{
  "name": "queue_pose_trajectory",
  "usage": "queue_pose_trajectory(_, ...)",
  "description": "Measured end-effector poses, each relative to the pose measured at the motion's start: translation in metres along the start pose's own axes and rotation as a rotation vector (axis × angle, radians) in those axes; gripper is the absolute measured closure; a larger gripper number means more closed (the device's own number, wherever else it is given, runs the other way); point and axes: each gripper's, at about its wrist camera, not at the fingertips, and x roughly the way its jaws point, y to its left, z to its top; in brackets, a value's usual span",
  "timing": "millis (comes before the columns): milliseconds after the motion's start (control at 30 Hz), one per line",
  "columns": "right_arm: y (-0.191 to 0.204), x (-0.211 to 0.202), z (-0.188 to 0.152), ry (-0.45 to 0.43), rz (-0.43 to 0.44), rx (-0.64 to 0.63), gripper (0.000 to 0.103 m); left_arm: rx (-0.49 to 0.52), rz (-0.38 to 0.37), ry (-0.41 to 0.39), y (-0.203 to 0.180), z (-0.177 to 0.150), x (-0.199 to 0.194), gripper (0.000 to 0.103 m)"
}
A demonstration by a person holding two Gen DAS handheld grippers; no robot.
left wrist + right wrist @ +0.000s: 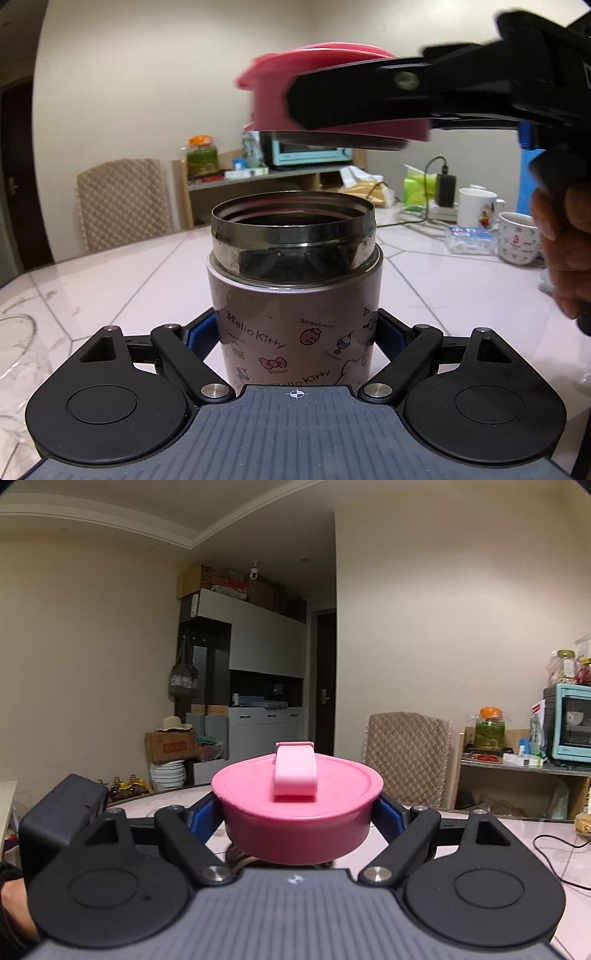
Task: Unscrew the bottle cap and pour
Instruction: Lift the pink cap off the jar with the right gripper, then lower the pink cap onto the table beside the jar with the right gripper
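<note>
A Hello Kitty flask (295,295) with an open steel mouth stands upright on the pale table (110,280). My left gripper (295,332) is shut on its lower body. My right gripper (297,812) is shut on the pink cap (297,805), which has a pale pink flip tab on top. In the left wrist view the cap (269,96) hangs off the flask, above its mouth and a little to the right, held by the right gripper (354,99). A glass bowl rim (18,332) shows at the far left.
Two white mugs (480,210) (517,236), a tissue pack, a green box, and a black charger with cable (445,188) sit at the table's right. A padded chair (122,199) and a shelf with a blue toaster oven (310,151) stand behind.
</note>
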Motion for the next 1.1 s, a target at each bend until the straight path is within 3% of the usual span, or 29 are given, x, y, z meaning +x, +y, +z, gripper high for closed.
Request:
queue_pose_trajectory(400,-0.006,-0.005,-0.004,0.01,-0.089,0.025,0.018,-0.036,0.062,0.018,0.014,-0.007,-0.015,0.013)
queue_pose_trajectory(1100,-0.008,-0.001,-0.059,0.139,-0.239,0.115,0.018,-0.094,0.138,0.025,0.021,-0.009,-0.019,0.013)
